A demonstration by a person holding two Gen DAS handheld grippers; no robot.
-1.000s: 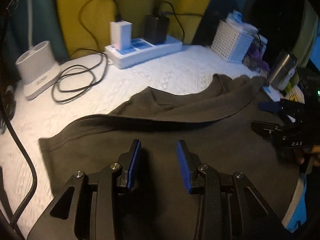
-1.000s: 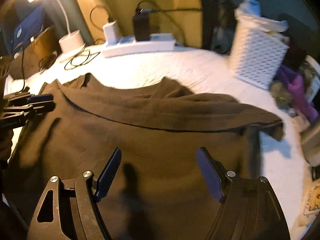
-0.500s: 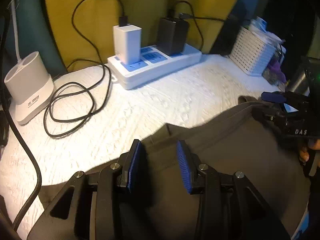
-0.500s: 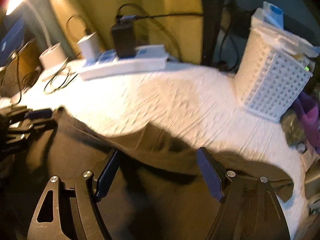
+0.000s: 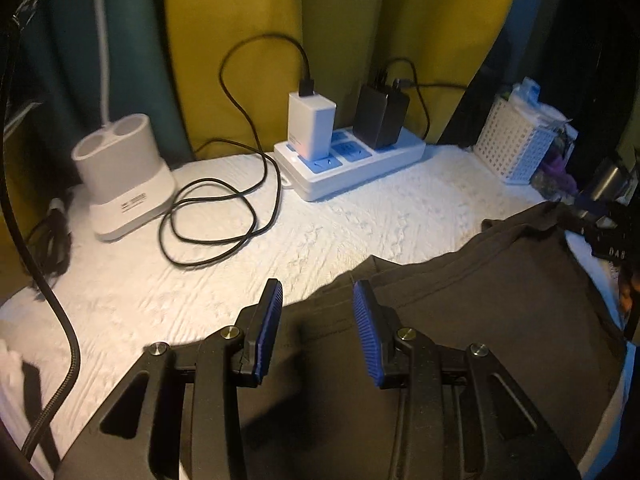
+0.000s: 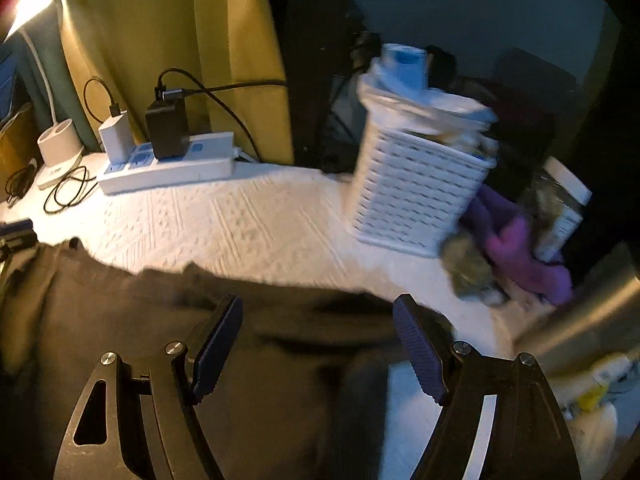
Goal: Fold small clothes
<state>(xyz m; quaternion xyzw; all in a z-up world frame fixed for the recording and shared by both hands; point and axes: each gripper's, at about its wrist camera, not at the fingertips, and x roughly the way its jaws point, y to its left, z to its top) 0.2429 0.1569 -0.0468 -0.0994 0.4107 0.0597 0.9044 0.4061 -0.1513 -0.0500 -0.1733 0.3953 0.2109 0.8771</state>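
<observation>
Dark brown garment [image 5: 460,320] lies flat on the near part of the white textured bed cover [image 5: 360,220], its folded far edge running across under both my tongs, one corner bunched toward the right side. My left gripper [image 5: 318,300] sits over that far edge, blue pads [image 5: 268,328] part spread, nothing between them, cloth only below. My right gripper [image 6: 318,320] is over the garment's right end, pads spread wide and also empty; that view is motion-blurred. In the left view the right gripper shows at the right edge near the bunched corner, with the letters "DAS" on its body. Open room: a broad bare strip of cover between the garment's far edge and the back edge. Along the back edge: a white power strip [image 5: 352,160] with blue sockets, a white charger [image 5: 310,124] and a black charger [image 5: 382,114] plugged in, and a looped black cable [image 5: 212,224] lying on the cover just left of the strip. Back left corner: a white lamp base [image 5: 120,176] with a small printed label, too small to read. Right side is crowded: a white lattice basket [image 6: 416,192], purple cloth [image 6: 516,248] beside it, and a metal cup [image 6: 592,312] close to my right finger. Yellow curtain [image 5: 240,20] behind.
</observation>
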